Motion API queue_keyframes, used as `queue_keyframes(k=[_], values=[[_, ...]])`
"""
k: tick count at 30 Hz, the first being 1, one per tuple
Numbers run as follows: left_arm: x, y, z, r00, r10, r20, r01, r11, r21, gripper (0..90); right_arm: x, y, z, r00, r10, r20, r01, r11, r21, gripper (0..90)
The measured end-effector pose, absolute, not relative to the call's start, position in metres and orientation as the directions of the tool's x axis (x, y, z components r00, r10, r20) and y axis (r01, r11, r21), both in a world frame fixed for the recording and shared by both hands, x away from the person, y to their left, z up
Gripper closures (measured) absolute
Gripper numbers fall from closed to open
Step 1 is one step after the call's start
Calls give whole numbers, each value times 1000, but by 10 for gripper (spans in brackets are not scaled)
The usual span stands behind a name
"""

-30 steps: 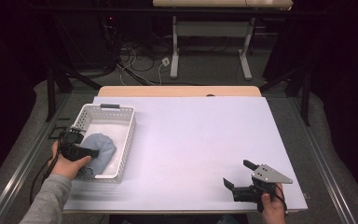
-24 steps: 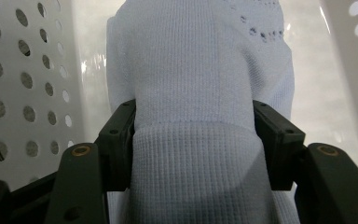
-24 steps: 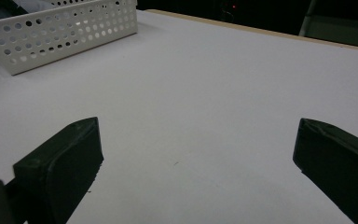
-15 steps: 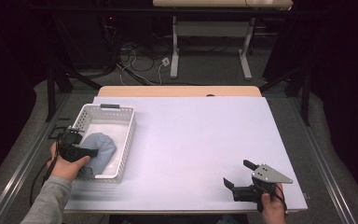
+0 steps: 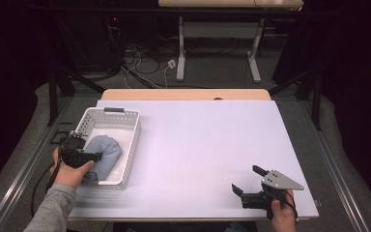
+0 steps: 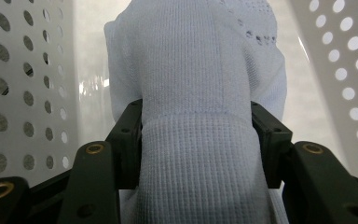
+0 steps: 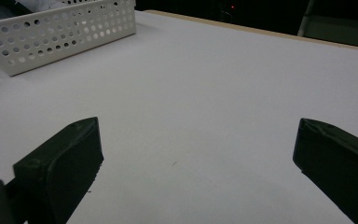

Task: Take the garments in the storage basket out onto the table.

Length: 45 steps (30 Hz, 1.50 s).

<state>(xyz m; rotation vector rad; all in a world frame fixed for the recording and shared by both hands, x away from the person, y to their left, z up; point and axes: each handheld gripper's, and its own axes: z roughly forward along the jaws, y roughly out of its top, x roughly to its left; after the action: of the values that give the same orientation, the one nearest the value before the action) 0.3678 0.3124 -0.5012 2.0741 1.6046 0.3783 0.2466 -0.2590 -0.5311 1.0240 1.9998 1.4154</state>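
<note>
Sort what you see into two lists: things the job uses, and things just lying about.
In use:
- left gripper, jaws just closing onto the cloth
- pale blue knitted cloth
- white perforated basket

Lying about:
- right gripper, open over the white table
- floor cables

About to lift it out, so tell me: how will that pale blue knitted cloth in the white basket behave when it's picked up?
Likely floppy: the pale blue knitted cloth bulges where the left gripper has just closed on it. Probably light and grippy, given its ribbed knit. Its loose end may drag on the white basket.

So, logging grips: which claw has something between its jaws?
The left claw, in the white basket, has closed on the pale blue cloth; the right claw stands open.
</note>
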Motion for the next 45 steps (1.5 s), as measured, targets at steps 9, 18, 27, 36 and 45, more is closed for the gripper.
queue_keyframes(k=[9, 18, 27, 36, 45], values=[[365, 315, -498, 256, 962, -90, 797, -157, 582, 490, 247, -259, -531, -603, 797, 35, 296, 183, 937, 12], [360, 319, -495, 234, 968, -93, 763, -123, 635, 495, 247, -259, -531, -603, 797, 33, 295, 184, 938, 12], [355, 320, -493, 221, 971, -94, 723, -99, 684, 514, 247, -259, -531, -605, 796, 35, 298, 186, 936, 11], [355, 316, -494, 248, 967, -59, 736, -148, 661, 624, 247, -259, -531, -605, 796, 34, 296, 185, 937, 11], [355, 317, -495, 242, 966, -88, 731, -122, 672, 701, 247, -259, -531, -606, 795, 34, 296, 185, 937, 12]])
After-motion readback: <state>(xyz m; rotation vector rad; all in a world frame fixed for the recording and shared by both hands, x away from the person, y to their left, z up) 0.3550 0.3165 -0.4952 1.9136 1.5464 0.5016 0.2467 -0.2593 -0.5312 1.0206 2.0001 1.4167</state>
